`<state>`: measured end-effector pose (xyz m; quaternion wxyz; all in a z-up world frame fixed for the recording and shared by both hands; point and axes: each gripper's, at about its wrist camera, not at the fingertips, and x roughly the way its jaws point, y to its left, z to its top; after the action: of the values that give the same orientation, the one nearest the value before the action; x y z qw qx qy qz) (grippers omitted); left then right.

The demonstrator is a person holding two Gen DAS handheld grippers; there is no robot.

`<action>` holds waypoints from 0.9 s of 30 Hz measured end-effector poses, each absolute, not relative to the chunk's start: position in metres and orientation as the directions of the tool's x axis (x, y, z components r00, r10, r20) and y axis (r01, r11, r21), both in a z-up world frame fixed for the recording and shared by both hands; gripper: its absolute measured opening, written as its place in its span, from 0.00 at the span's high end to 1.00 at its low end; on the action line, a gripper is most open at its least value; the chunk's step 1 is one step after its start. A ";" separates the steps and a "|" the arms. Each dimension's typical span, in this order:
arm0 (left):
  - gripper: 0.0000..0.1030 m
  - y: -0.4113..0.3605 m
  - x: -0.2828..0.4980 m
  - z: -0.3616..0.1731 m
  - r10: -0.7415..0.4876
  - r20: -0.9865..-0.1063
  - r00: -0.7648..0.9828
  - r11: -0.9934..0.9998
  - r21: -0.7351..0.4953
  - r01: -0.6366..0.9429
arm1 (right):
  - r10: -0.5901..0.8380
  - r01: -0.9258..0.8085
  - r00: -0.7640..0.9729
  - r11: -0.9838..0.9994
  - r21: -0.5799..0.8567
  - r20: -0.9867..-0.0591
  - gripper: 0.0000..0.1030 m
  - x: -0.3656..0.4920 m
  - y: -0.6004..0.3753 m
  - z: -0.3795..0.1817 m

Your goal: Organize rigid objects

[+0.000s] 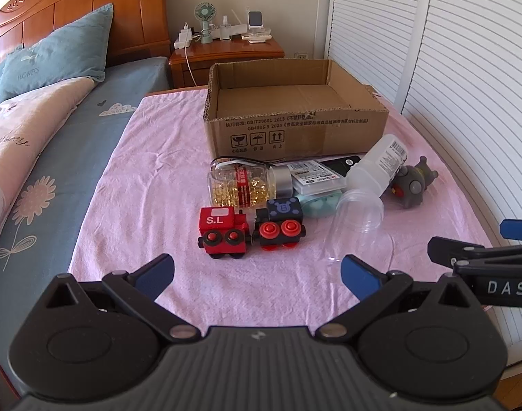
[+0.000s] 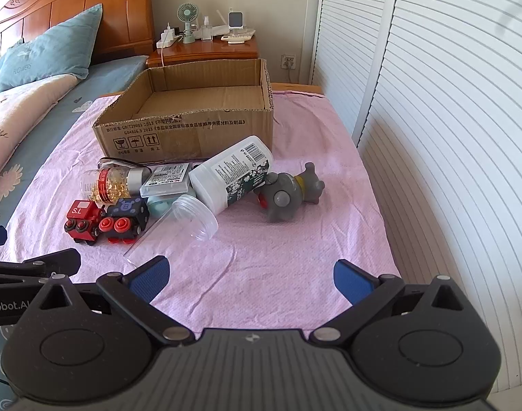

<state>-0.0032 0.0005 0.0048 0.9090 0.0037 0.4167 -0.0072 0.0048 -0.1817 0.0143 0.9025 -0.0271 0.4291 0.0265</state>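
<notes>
A pile of small objects lies on a pink cloth in front of an open cardboard box. Nearest are a red toy train and a black toy wagon with red wheels. Behind them lie a jar of gold capsules, a clear plastic cup on its side, a white bottle and a grey toy figure. My left gripper is open, short of the train. My right gripper is open over bare cloth.
A flat white packet and a pale green case sit in the pile. A bed with blue sheet and pillows lies to the left, a wooden nightstand behind, and white louvred doors on the right.
</notes>
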 end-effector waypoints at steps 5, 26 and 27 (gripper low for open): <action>0.01 0.001 -0.004 0.005 -0.010 -0.756 0.654 1.000 0.000 0.016 | 0.025 -0.070 0.633 0.997 -0.024 -0.774 0.00 0.005 -0.182 0.015; 0.01 0.001 -0.005 0.009 -0.011 -0.754 0.656 1.000 -0.002 0.014 | 0.024 -0.069 0.638 0.997 -0.026 -0.770 0.00 0.004 -0.182 0.017; 0.01 0.001 -0.005 0.009 -0.012 -0.754 0.657 1.000 -0.003 0.015 | 0.024 -0.069 0.638 0.997 -0.026 -0.769 0.00 0.004 -0.182 0.017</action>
<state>-0.0052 0.0011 0.0090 0.9102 0.0017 0.4142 -0.0076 0.0037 -0.1821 0.0172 0.9047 -0.0267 0.4245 0.0258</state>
